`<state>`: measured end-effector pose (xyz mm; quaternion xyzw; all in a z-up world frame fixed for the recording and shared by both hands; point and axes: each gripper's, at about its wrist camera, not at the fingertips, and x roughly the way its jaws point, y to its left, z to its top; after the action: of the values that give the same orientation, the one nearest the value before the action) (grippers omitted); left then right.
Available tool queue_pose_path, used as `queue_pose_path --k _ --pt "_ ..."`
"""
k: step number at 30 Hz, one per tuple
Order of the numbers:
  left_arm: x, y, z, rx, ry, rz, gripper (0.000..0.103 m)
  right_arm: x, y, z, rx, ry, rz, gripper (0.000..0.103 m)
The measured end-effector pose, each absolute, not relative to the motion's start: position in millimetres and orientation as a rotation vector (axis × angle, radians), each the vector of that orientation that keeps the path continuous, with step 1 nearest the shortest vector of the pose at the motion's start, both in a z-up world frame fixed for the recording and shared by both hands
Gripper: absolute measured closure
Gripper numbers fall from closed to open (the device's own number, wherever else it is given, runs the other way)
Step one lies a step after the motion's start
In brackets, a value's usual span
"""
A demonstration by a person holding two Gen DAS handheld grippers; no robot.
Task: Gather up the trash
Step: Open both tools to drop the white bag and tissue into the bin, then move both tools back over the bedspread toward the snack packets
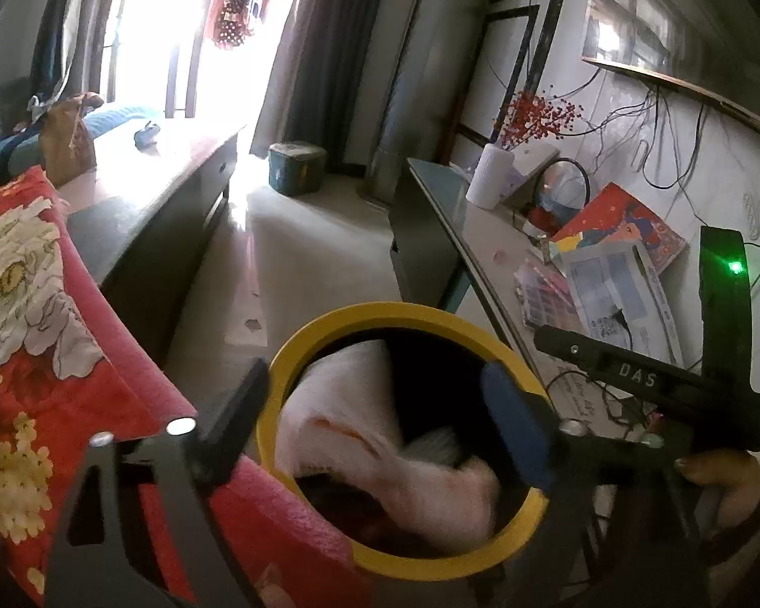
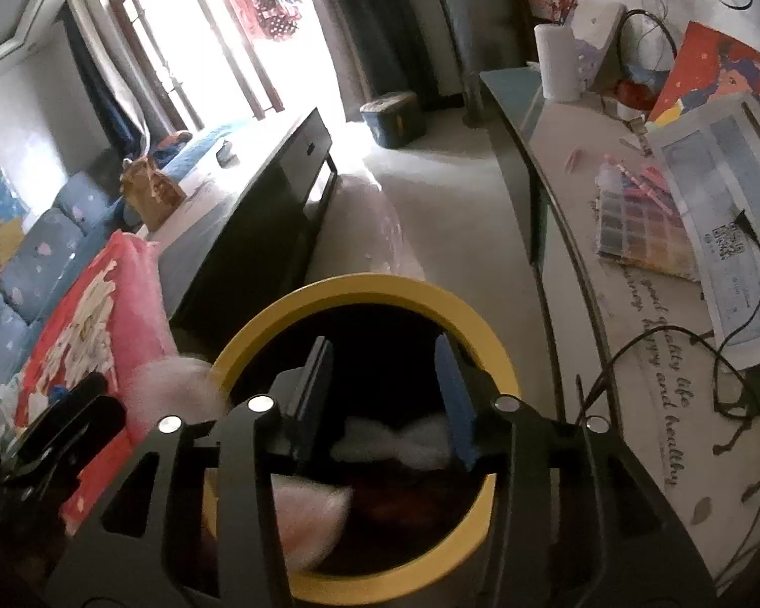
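Observation:
A round bin with a yellow rim (image 1: 359, 316) stands on the floor between a red floral cushion and a long table; it also shows in the right wrist view (image 2: 380, 286). Crumpled white and pink tissue (image 1: 395, 435) lies blurred inside it, as the right wrist view (image 2: 405, 438) also shows. My left gripper (image 1: 380, 420) hangs open right over the bin mouth, its fingers spread wide and empty. My right gripper (image 2: 385, 400) is open over the bin too, with nothing between its fingers. The right gripper's black body (image 1: 653, 380) shows at the right of the left wrist view.
A red floral cushion (image 1: 35, 314) lies left of the bin. A dark low cabinet (image 2: 258, 202) stands behind it. The long table (image 2: 628, 354) on the right holds papers, cables, a paint palette (image 2: 638, 223) and a white vase (image 1: 489, 177). A teal box (image 1: 296, 167) sits on the pale floor.

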<state>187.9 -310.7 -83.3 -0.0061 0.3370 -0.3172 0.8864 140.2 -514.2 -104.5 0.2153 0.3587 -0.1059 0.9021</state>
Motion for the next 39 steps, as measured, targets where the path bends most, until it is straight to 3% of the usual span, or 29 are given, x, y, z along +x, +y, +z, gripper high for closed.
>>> queue_pose_path --k 2,15,39 --pt "187.7 -308.6 -81.9 -0.018 0.696 -0.647 0.008 138.9 -514.2 -101.9 0.444 0.73 -0.226 0.06" --pt "172.8 -263.7 -55.5 -0.052 0.622 -0.545 0.007 135.9 -489.8 -78.1 0.389 0.652 -0.194 0.039" --pt "149.3 -174.4 -28.9 -0.117 0.532 -0.365 0.007 139.1 -414.9 -51.5 0.3 0.632 -0.028 0.035"
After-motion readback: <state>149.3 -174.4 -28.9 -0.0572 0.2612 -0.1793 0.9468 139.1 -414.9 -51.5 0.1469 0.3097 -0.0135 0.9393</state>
